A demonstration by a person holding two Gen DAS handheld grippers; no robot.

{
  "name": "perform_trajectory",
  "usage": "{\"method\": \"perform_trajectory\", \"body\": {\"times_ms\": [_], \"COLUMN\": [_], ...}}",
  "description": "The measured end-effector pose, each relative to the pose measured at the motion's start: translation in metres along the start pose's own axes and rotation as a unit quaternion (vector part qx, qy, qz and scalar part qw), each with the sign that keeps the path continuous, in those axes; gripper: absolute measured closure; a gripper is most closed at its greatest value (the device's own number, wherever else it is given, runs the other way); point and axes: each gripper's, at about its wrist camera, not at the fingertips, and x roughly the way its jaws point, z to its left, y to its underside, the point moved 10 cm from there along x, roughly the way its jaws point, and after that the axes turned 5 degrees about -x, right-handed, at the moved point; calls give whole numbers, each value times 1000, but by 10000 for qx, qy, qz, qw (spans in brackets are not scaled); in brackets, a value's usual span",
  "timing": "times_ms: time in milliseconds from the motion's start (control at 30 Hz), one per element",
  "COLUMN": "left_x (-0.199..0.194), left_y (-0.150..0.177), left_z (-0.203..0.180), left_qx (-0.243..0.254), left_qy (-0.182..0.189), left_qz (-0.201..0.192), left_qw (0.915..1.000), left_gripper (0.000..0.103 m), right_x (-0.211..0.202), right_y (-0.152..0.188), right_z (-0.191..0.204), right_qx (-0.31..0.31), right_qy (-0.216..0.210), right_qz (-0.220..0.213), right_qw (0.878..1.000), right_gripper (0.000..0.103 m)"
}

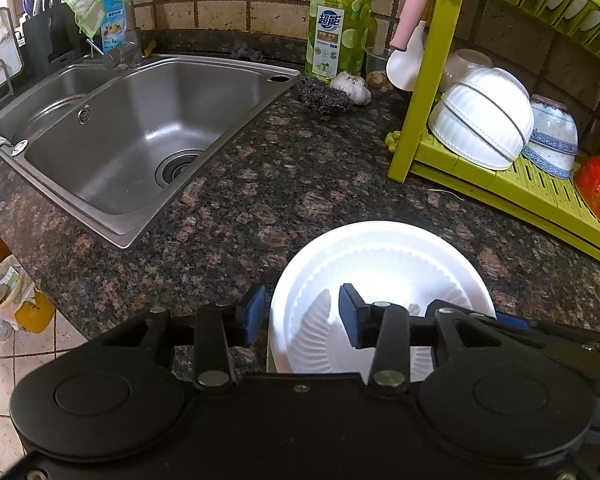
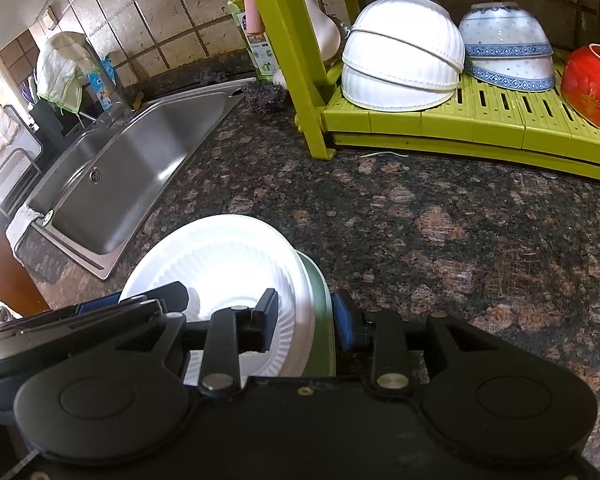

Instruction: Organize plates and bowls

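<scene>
On the near bench, both tongs straddle opposite rims of the white plate [image 1: 384, 264]: left tongs [image 1: 302, 316] and right tongs [image 2: 306, 318], both released.

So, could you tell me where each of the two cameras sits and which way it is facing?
Left wrist view: sits on the left gripper, low over the counter, facing the sink and green dish rack; its open fingers straddle the left rim of the white plate.
Right wrist view: sits on the right gripper, facing the rack; its open fingers straddle the right rim of the plate and a green dish under it.
Shared: plate, sink, rack, stacked white bowls; each view shows part of the other gripper.
</scene>
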Motion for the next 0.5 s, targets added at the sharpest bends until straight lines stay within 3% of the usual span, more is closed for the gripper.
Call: {"method": "perform_trajectory", "body": {"times_ms": [500], "left_x": [3], "left_y": [1], "left_z": [1], "left_qx": [-66], "left_qy": [-10], "left_qz": [111], "left_qw": [9999], "left_gripper": [53], "right_x": [0], "right_y": [0], "right_z": [2], "right_qx": [-52], "right_qy": [-12], "right_qz": [8], "right_qw": [10000], "right_gripper": [70]}}
